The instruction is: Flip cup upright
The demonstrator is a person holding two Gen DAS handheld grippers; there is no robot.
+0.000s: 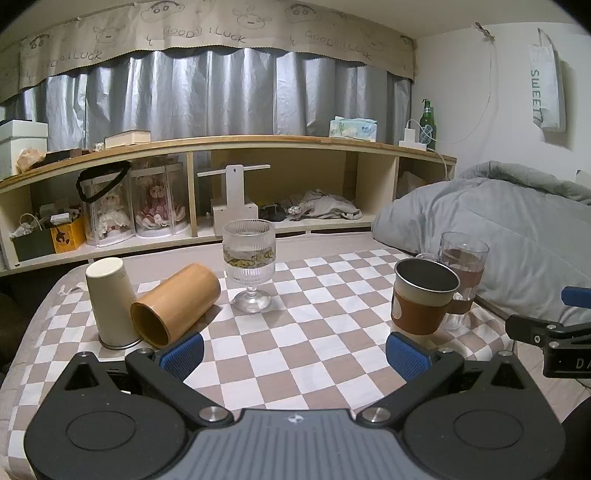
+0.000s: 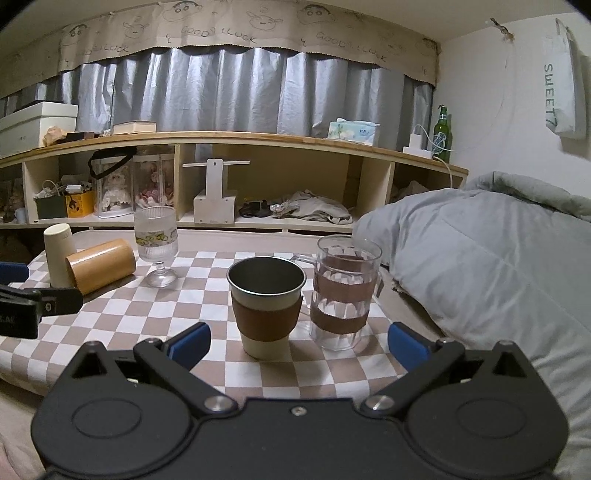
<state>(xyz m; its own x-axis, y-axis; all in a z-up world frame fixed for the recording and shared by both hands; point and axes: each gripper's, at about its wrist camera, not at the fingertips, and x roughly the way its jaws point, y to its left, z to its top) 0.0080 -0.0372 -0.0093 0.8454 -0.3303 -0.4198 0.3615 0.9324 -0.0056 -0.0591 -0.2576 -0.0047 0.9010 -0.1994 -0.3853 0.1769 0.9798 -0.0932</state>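
**Bamboo cup on its side, both tools spread wide**

The bamboo cup (image 1: 175, 308) lies on its side on the checked cloth (image 1: 295, 332), its open mouth turned toward the camera, touching an upside-down cream cup (image 1: 110, 301) at the left. Just beside it stands a ribbed stemmed glass (image 1: 249, 264). Well apart, to the right, a metal cup with a brown sleeve (image 2: 266, 304) stands upright just beside a clear mug (image 2: 345, 291) wrapped in brown bands.

The left tool (image 1: 293, 354) is spread wide, its blue pads (image 1: 183, 354) holding nothing. The right tool (image 2: 299, 345) is equally wide and grips nothing; the sleeved cup and mug stand ahead between its fingers.

The valance (image 2: 240, 27) above the curtain reads "GOOD LUCK" repeatedly. A hanging bag (image 2: 563, 85) on the wall reads "SWEET". A green bottle (image 2: 442, 134) stands on the shelf (image 1: 258, 142); its label is illegible.
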